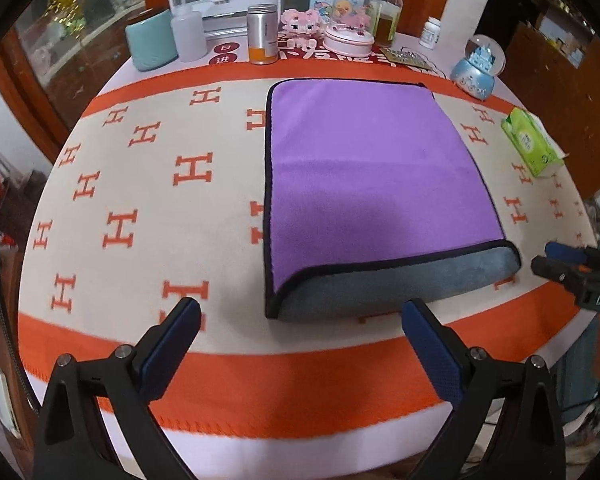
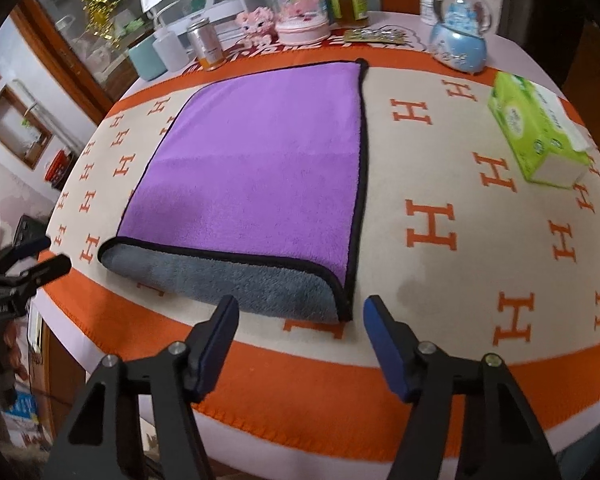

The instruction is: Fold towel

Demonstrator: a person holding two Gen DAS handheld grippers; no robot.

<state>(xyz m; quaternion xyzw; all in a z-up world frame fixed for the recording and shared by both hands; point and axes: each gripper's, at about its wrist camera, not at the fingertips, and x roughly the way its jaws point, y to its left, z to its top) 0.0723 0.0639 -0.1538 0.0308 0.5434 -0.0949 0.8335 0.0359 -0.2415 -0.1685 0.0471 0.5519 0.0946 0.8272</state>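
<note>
You are working at a table covered by a cream blanket (image 1: 148, 184) with orange H letters and a wide orange border. Along its far edge a teal cup (image 1: 151, 40), a white squeeze bottle (image 1: 187, 34), a silver can (image 1: 262, 34), a pink music box (image 1: 348, 38) and a blue snow globe (image 1: 478, 65) are standing in a loose row. A green tissue pack (image 2: 538, 134) is lying toward the right side, well apart from the towel.

The towel (image 1: 372, 168) is lying flat on the blanket, folded over itself, purple side up with black piping round the edge. Along its near edge the top layer is stopping short, so a strip of the grey underside (image 2: 236, 276) is showing.

You are holding the left gripper (image 1: 300, 320) over the near orange border, its jaws spread wide and gripping nothing, aimed at the towel's near left corner. You are holding the right gripper (image 2: 300, 314) just short of the towel's near right corner, jaws likewise wide apart and empty. Neither gripper is touching the cloth. Each gripper is also showing at the edge of the other's view, off the table's near side.
</note>
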